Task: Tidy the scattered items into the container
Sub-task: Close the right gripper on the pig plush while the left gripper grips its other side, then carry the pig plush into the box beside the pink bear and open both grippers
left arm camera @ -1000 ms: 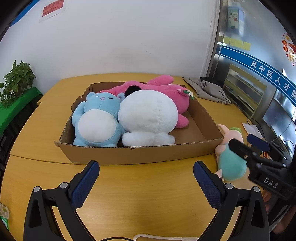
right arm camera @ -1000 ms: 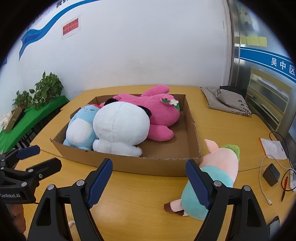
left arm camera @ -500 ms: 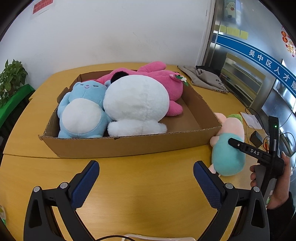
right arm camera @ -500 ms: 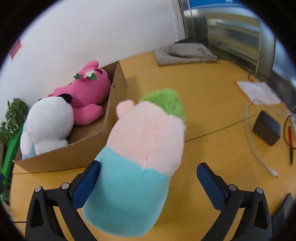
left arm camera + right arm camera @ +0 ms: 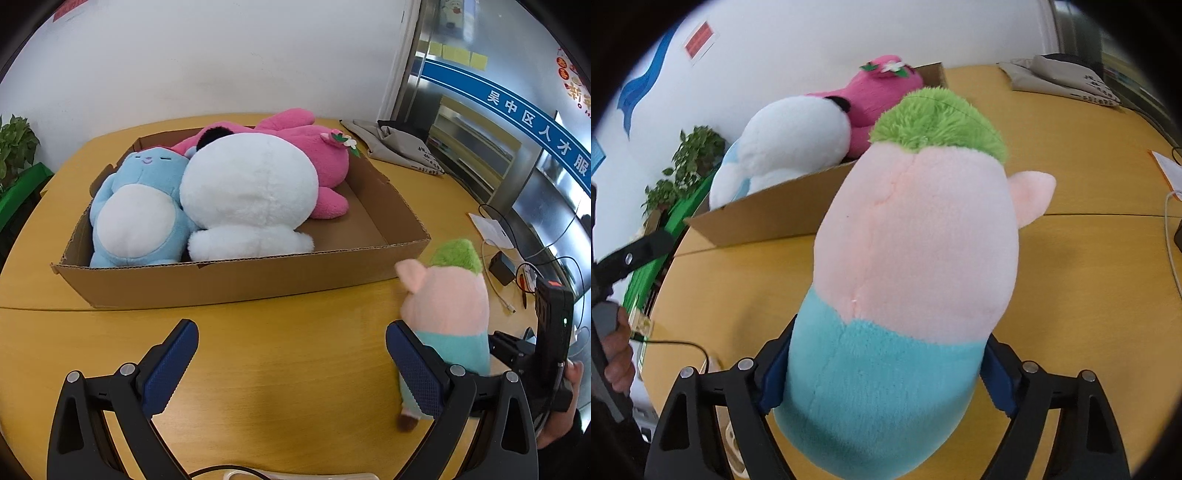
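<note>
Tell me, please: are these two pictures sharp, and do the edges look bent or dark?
Left wrist view: sharp; the box edges bow, corners dark. Right wrist view: also bent with dark corners; the pig toy fills it, fur slightly soft up close.

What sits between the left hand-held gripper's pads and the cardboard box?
Bare yellow tabletop only, seen in the left wrist view between the left hand-held gripper and the cardboard box.

Both views are bright and evenly lit, with soft diffuse light from above. Shadows are faint, pooling just under the cardboard box (image 5: 240, 280) on the counter (image 5: 295, 369). Fisheye distortion bends straight lines and blackens the corners. The near plush toy (image 5: 908, 258) looks slightly soft.
</note>
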The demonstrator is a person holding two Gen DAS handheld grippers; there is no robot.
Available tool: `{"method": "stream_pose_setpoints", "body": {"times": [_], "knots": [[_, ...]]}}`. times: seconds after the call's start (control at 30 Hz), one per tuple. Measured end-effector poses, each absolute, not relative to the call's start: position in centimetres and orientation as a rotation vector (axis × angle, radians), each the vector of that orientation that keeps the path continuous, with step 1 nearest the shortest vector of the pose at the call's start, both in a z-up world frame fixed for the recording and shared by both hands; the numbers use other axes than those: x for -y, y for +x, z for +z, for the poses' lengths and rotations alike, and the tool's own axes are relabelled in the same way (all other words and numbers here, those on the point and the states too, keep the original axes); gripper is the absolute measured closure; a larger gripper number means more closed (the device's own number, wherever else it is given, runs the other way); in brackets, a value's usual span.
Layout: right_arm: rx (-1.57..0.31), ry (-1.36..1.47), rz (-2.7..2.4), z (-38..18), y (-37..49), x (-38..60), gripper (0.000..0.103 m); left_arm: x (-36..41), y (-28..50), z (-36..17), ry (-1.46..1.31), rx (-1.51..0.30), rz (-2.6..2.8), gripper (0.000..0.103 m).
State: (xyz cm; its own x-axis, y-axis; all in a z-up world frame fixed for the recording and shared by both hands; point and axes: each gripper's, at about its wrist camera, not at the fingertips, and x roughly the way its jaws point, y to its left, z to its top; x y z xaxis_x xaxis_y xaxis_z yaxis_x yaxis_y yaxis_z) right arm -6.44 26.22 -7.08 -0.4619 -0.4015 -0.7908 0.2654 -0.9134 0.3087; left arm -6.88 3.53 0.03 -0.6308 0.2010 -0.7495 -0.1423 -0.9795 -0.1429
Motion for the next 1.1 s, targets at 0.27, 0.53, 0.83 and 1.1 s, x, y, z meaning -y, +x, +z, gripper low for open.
{"method": "stream_pose_setpoints", "body": {"times": [0.27,0.53,0.83,1.1], "knots": [[0.015,1.287,-2.286,-6.8,-3.8,-21.4,0.018,-7.9,-7.9,-2.3,-1.268,0.202,2.405,0.0],[0.039,1.247,-2.274,-6.8,-2.7,-21.2,0.023,-9.4,-8.5,-4.2,-1.324,0.302,2.229,0.031],[0.057,1.021,-2.378,-0.8,-3.8,-21.4,0.026,-10.8,-9.6,4.4,-1.111,0.131,2.325,0.035],[0.111,0.79,-2.493,6.6,-14.7,-22.0,0.025,-12.5,-20.4,11.7,-0.952,-0.006,2.41,0.034]]}}
